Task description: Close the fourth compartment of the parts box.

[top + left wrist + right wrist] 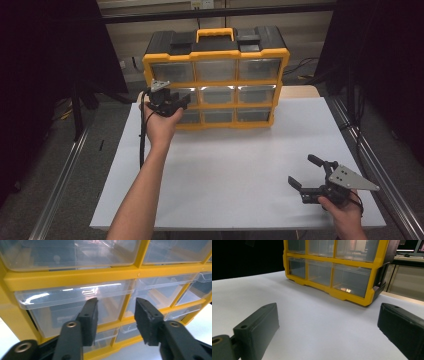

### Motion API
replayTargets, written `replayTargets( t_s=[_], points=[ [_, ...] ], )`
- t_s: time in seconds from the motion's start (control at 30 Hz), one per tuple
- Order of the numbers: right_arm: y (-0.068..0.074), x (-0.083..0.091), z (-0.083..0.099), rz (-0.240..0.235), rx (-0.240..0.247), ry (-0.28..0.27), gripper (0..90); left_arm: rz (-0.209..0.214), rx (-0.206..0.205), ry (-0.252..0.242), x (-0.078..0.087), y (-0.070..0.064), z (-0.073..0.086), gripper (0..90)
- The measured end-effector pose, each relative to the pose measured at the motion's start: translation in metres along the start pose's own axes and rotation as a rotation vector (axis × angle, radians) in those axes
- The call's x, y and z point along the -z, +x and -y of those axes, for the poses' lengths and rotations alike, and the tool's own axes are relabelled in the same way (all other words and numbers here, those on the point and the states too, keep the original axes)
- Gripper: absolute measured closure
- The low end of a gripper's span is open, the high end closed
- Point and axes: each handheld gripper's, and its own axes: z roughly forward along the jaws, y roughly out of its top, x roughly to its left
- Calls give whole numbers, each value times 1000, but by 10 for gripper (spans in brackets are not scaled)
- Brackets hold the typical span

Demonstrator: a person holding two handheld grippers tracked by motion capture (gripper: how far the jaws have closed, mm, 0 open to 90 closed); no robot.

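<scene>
A: Quick pass. Where's my left gripper?

B: Up at the yellow drawer cabinet, at the far end of the table. It's in front of the left column, middle row.

A: Right, from the left gripper view I'm looking straight at the middle-left drawer. Jaws are apart, nothing between them. The clear lip along the drawer's top edge sits just above and ahead of the tips.

B: Touching?

A: Can't tell for sure. Looks just short of the drawer front. The lip runs left to right across the view, so its long axis lies crosswise to my jaws. I'd judge the next move is forward and a bit up to catch that lip, then pull back toward me.

B: Right gripper?

A: Parked low on the near right of the table, jaws wide apart, empty. In its own view the cabinet is well apart, across bare table.

B: So the left hand is the nearer one.

A: By far. The left does the drawer; the right is idle. All drawers look closed, though that middle-left one may sit slightly proud. Hard to say.
</scene>
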Motion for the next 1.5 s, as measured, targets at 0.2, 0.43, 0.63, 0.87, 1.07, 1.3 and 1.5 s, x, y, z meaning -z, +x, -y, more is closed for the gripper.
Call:
replayTargets(
  t_s=[0.2,0.43,0.63,0.87,1.07,1.3,1.5],
  points=[
    [0,-1,0,-7,2,0,32,27,9,-31,2,-1,4,398],
    [1,-3,-1,-5,0,1,32,66,12,-52,7,-1,8,282],
    [1,-5,-1,-10,9,2,32,106,-2,-74,8,0,16,219],
    [1,-4,0,-7,11,3,32,143,-22,-89,12,-1,25,153],
    [1,-3,0,-6,9,3,32,150,-37,-98,18,1,31,120],
    [1,-4,0,-4,7,6,32,167,-45,-102,23,1,42,97],
    [2,-4,0,-6,7,10,32,175,-45,-105,28,3,51,87]
  ],
)
